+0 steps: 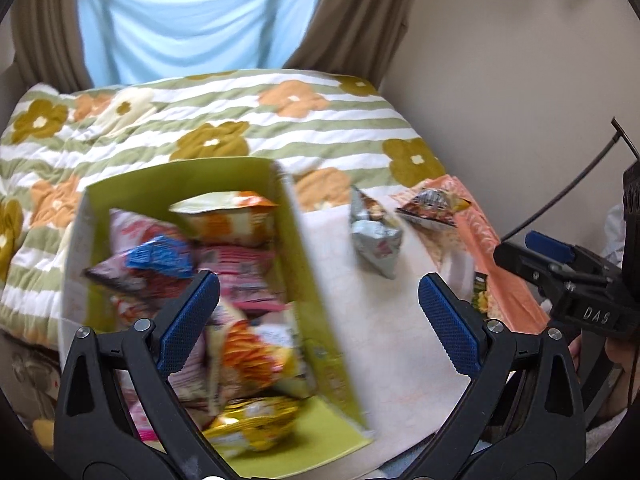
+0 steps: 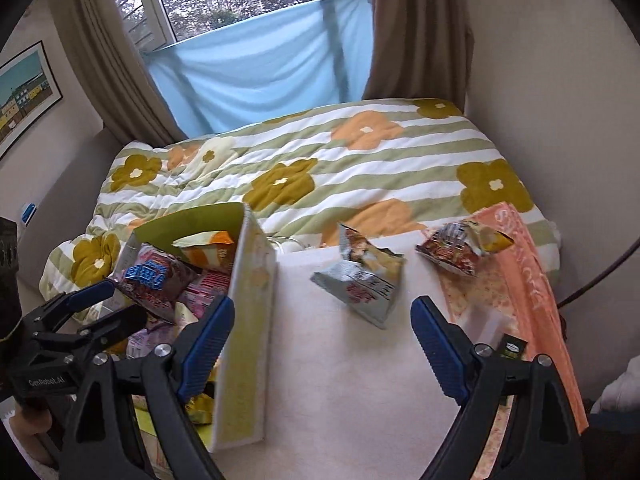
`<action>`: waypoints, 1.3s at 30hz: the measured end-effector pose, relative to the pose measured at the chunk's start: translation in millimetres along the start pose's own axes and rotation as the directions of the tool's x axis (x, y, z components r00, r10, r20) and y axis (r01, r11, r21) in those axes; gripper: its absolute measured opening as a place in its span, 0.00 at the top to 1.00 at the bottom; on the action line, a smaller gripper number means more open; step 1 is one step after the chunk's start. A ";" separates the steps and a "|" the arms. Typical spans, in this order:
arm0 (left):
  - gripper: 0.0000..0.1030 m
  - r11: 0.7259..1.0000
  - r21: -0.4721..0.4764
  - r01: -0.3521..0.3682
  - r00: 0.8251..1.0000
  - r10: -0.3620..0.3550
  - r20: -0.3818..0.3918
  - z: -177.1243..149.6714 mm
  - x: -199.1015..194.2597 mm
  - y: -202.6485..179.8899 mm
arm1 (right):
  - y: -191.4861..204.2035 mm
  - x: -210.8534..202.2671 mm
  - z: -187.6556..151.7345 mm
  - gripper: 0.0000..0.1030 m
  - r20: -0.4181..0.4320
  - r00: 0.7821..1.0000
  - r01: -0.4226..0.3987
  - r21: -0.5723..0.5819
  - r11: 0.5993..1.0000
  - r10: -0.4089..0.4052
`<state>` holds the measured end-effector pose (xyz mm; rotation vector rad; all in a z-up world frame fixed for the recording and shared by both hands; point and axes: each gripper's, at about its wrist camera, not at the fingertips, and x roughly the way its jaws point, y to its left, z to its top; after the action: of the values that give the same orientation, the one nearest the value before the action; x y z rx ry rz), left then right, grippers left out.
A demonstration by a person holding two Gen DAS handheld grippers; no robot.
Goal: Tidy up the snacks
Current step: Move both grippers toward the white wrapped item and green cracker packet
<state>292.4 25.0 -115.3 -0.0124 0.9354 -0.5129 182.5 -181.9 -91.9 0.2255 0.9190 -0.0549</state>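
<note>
Both the left gripper (image 1: 318, 308) and right gripper (image 2: 322, 336) hang released, grasping nothing. The green cardboard box (image 1: 316, 280) full of snack packets sits left; a crumpled silver-grey snack bag (image 2: 360, 276) lies right of it on the white tabletop (image 2: 340, 380).

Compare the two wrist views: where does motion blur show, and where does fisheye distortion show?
Left wrist: the green box and its snack packets smear with blur; the striped bedspread stays sharper. Right wrist: mostly sharp; both views bend at the edges, with dark corners.

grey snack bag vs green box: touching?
Apart. The right wrist view shows bare white surface between the grey snack bag and the green box; the left wrist view shows the same gap.
</note>
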 end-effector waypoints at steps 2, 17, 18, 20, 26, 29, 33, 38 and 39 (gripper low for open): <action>0.04 1.000 0.020 0.008 1.000 -0.008 0.003 5.0 9.8 -26.2 | -23.0 -5.8 -7.2 0.15 -0.004 0.999 0.045 0.004 0.999 -0.045; 0.04 0.955 0.265 0.131 0.967 -0.064 -0.247 11.5 155.5 -210.9 | -150.0 21.4 -89.4 0.15 -0.167 0.968 0.199 0.069 0.978 -0.186; 0.04 0.950 0.280 0.135 0.962 -0.058 -0.269 8.4 167.2 -219.0 | -154.3 26.2 -94.8 0.15 -0.177 0.967 0.202 0.082 0.976 -0.185; 0.04 0.938 0.315 0.146 0.948 -0.042 -0.314 1.4 191.6 -232.7 | -160.2 35.6 -104.6 0.15 -0.194 0.963 0.211 0.100 0.972 -0.189; 0.04 0.908 0.381 0.177 0.904 0.003 -0.428 -22.6 254.4 -251.8 | -171.1 60.7 -121.9 0.15 -0.232 0.945 0.268 0.154 0.951 -0.229; 0.04 0.901 0.395 0.179 0.892 0.021 -0.451 -30.2 275.0 -253.3 | -176.5 66.8 -125.0 0.15 -0.231 0.940 0.296 0.186 0.937 -0.251; 0.04 0.903 0.384 0.192 0.876 0.019 -0.483 -35.9 294.3 -248.8 | -178.1 79.5 -124.7 0.15 -0.243 0.929 0.329 0.188 0.925 -0.280; 0.15 0.895 0.389 0.216 0.867 0.008 -0.499 -41.2 304.7 -244.4 | -177.1 92.4 -121.9 0.15 -0.263 0.919 0.350 0.194 0.916 -0.295; 0.15 0.895 0.390 0.218 0.868 0.006 -0.497 -42.0 304.6 -244.2 | -176.9 93.9 -121.7 0.15 -0.267 0.916 0.356 0.193 0.914 -0.300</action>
<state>305.6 -311.1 -317.8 0.4980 1.3002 -0.8493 119.0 -323.5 -267.6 0.3009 1.1788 -0.4644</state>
